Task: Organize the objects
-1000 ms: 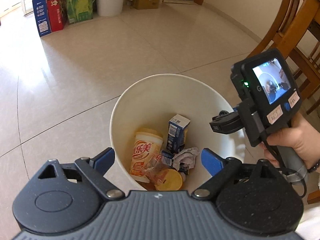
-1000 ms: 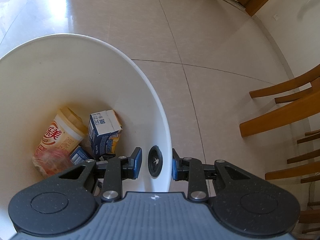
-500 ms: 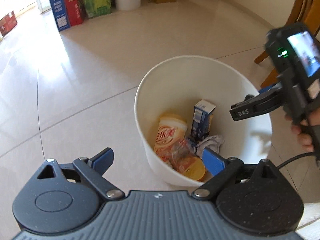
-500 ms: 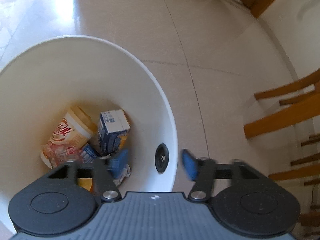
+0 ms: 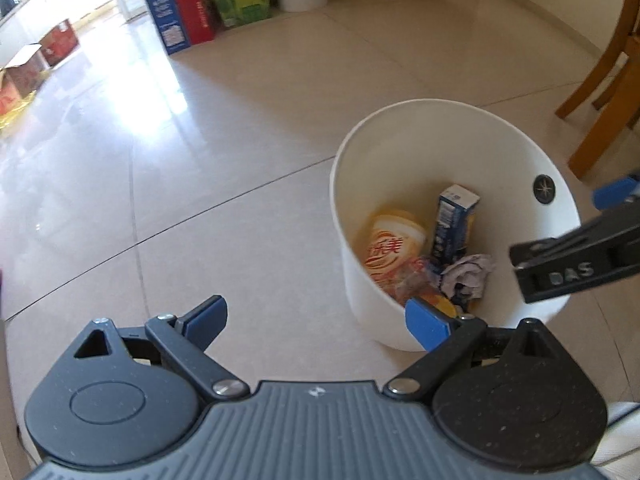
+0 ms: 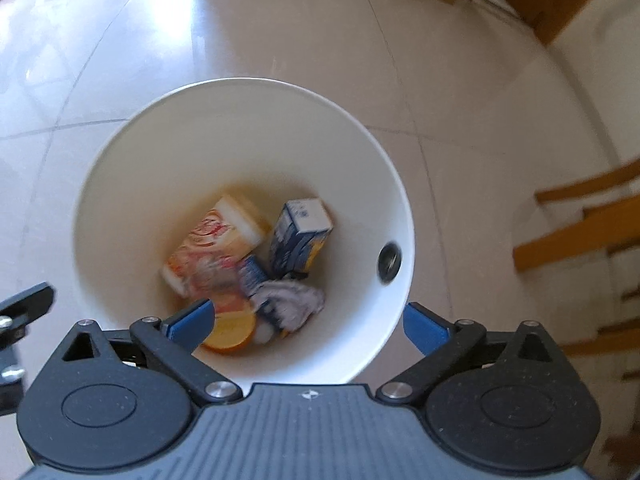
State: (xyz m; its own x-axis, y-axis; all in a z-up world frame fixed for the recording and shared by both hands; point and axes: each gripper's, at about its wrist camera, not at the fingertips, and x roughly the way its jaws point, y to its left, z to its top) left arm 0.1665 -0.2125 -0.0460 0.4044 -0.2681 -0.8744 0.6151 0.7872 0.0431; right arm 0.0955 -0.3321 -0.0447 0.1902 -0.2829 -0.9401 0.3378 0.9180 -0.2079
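White bin (image 6: 132,184) stands on open tiled floor (image 5: 200,160), chair legs (image 5: 600,92) near one side, holding a cup (image 6: 216,248), a blue carton (image 6: 300,236), and crumpled paper (image 6: 288,300). Right gripper (image 6: 306,322) is opening over the rim with nothing between its pads; "DAS" shows on its arm. Left gripper (image 5: 316,316) stands wide and empty beside the bin.

Bright daylight pours in from the upper left and throws a big white glare patch on the glossy floor tiles (image 5: 132,112). Fisheye bends everything near the edges. The right wrist view is smeared, probably motion blur, so the chair (image 6: 580,232) and bucket contents look soft.
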